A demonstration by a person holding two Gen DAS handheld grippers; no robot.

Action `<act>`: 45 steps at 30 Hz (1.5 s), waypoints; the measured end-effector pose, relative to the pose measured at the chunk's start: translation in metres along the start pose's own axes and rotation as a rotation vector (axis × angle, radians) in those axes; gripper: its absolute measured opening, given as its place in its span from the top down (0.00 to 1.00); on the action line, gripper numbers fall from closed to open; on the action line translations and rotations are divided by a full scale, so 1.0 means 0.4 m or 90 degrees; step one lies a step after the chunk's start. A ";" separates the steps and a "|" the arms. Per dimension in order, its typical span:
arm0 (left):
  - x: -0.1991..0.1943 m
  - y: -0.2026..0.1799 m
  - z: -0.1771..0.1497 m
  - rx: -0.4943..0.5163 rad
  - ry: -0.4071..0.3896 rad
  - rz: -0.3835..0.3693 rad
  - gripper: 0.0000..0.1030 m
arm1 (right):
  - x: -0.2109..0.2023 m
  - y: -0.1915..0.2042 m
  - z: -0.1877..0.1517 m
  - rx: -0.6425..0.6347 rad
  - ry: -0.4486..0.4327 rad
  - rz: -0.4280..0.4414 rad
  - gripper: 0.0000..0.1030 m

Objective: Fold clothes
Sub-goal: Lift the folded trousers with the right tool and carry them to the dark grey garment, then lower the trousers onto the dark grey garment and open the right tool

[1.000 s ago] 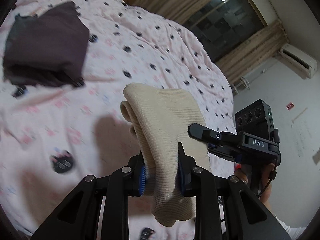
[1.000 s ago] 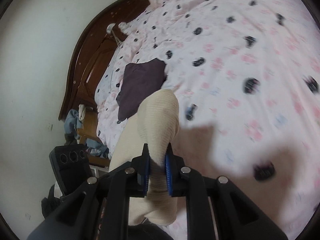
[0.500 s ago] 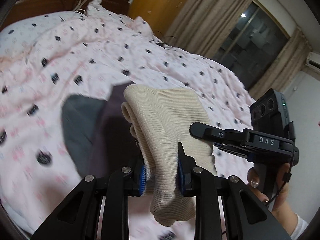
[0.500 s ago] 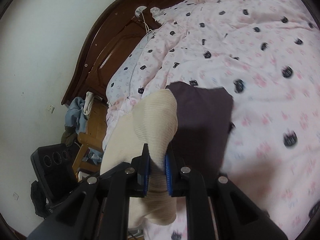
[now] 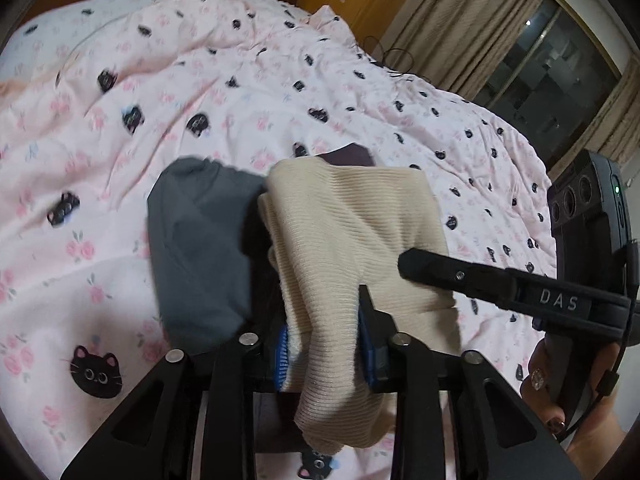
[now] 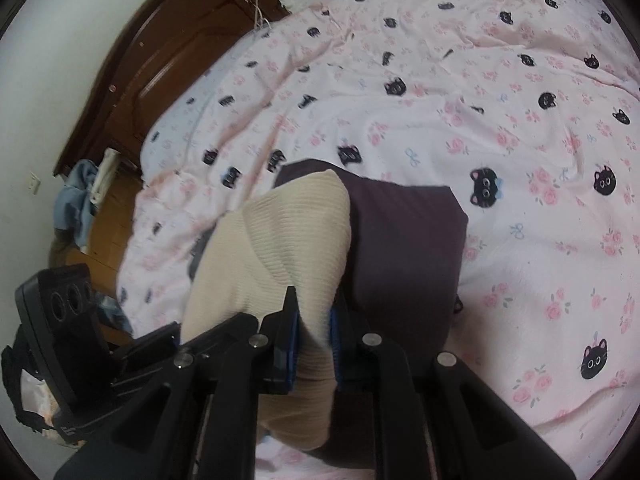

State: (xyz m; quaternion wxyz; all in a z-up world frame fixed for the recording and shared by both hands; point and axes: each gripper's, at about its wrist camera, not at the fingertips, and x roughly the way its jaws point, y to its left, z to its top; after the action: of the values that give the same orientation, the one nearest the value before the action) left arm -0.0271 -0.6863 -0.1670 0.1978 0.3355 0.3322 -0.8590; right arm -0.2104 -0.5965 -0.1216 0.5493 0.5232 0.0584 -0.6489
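- A cream ribbed knit garment (image 5: pixel 352 248), folded into a thick bundle, hangs in the air between two hand-held grippers, low over a bed.
- The left gripper (image 5: pixel 326 348) is clamped on one edge of the bundle; its blue pads press the knit from both sides.
- The right gripper (image 6: pixel 312 344) is clamped on the other edge in the same way.
- Directly under the bundle lie a folded dark maroon garment (image 6: pixel 404 248) and a folded grey garment (image 5: pixel 200 256), the grey one showing at 9 o'clock of the cream knit in the left view.
- One second ago the dark pile sat far off at 11 o'clock; now the cream bundle is above it, so the grippers have carried it across.
- This suggests the folding of this piece is done and it is about to be stacked on the pile.
- Around them spreads a pink duvet (image 6: pixel 500 128) printed with black cat faces and roses.
- A dark wooden headboard (image 6: pixel 168 68) stands at 11 o'clock in the right view; a curtained window (image 5: pixel 552 68) at 2 o'clock in the left.
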 end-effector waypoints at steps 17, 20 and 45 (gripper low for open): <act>-0.167 -0.045 -0.016 0.019 -0.085 0.050 0.40 | -0.190 0.039 -0.030 -0.061 -0.105 -0.032 0.29; -0.211 -0.080 -0.025 0.042 -0.103 0.068 0.32 | -0.218 0.069 -0.059 -0.090 -0.100 -0.053 0.29; -0.451 -0.341 -0.332 0.123 -0.133 0.175 0.32 | -0.517 0.199 -0.485 -0.199 -0.137 -0.111 0.27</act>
State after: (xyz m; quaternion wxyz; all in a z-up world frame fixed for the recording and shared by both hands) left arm 0.0808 -0.4761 -0.0531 0.3132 0.3039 0.1767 -0.8822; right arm -0.0610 -0.3667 -0.0148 0.5685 0.3522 0.1441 -0.7294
